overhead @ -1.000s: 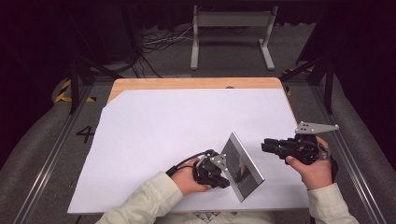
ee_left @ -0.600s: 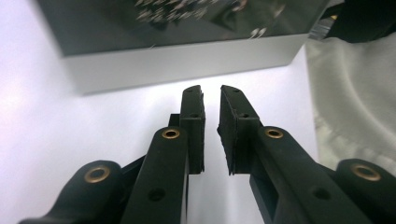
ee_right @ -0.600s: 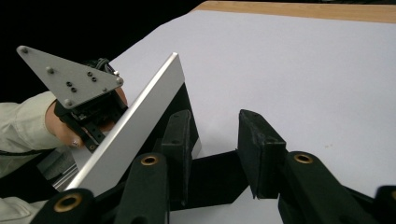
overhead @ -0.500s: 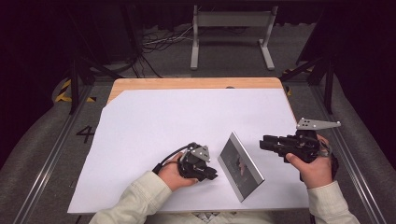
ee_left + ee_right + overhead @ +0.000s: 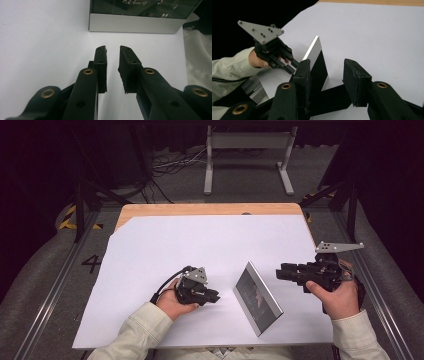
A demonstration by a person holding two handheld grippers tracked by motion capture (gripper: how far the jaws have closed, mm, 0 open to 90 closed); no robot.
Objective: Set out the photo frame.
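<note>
A silver-edged picture frame [image 5: 257, 298] with a dark picture stands tilted on the white sheet at the near right. My left gripper [image 5: 216, 296] lies low on the sheet just left of it, pointing at its front face [image 5: 135, 23]. Those jaws have just been opening, and the narrow gap [image 5: 112, 48] between them holds nothing. My right gripper [image 5: 279, 272] hovers right of the frame, aimed left at its black back [image 5: 318, 62]. Its jaws have also been opening and stand wide apart [image 5: 327, 65] with nothing between the pads. The left gripper [image 5: 291, 65] shows beyond the frame.
The white sheet [image 5: 200, 245] covers most of a wooden table, whose bare far edge [image 5: 210, 209] shows. A metal stand [image 5: 247, 155] and cables sit on the floor beyond. Rails run along both sides of the table.
My left gripper has drawn back to the left, away from the frame's edge, and its jaws have parted. The right gripper's jaws have widened. The frame stays standing.
</note>
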